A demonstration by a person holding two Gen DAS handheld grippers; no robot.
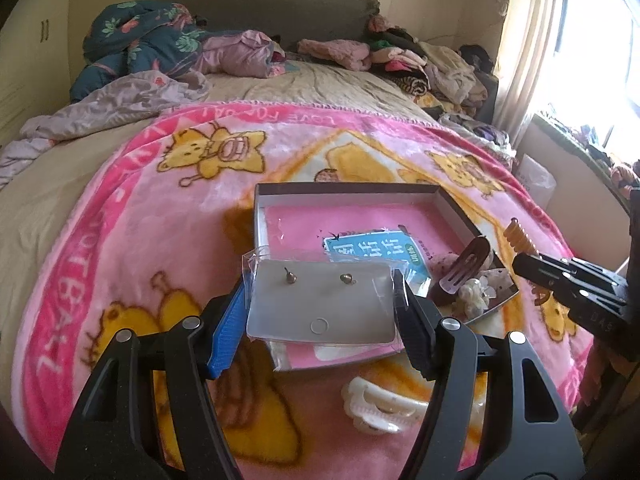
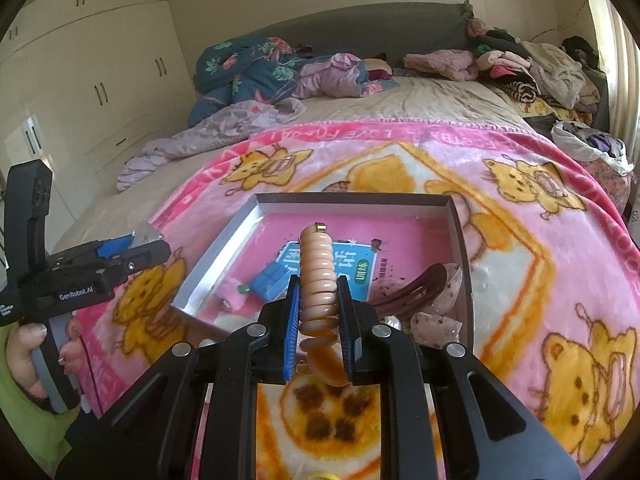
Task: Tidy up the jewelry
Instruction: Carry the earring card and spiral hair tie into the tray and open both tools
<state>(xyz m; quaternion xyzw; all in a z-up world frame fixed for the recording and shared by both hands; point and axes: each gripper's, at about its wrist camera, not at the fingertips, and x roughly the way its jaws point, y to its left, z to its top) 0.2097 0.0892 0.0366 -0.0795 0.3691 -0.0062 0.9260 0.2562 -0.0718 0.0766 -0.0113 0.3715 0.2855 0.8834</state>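
The earring card (image 1: 320,300), a grey card in a clear sleeve carrying two small studs side by side, lies flat with its long axis running left to right, held above the near edge of the open box (image 1: 448,204). The left gripper (image 1: 320,312) clamps it by its two short ends, jaws spread about the card's width. The right gripper (image 2: 318,316) is closed narrowly on one beige coiled hair tie (image 2: 318,276), whose long axis points away from the camera toward the box, gold bead at the far tip.

One box rests on the pink bear blanket (image 1: 120,208). Inside it are one brown hair clip (image 2: 408,292) at the right near corner, one blue piece (image 2: 270,276) and a teal printed card (image 1: 376,248). One white claw clip (image 1: 380,404) lies on the blanket just near the box.

A hand (image 2: 24,360) grips the left gripper's handle upright at the left, its fingers pointing right toward the box.
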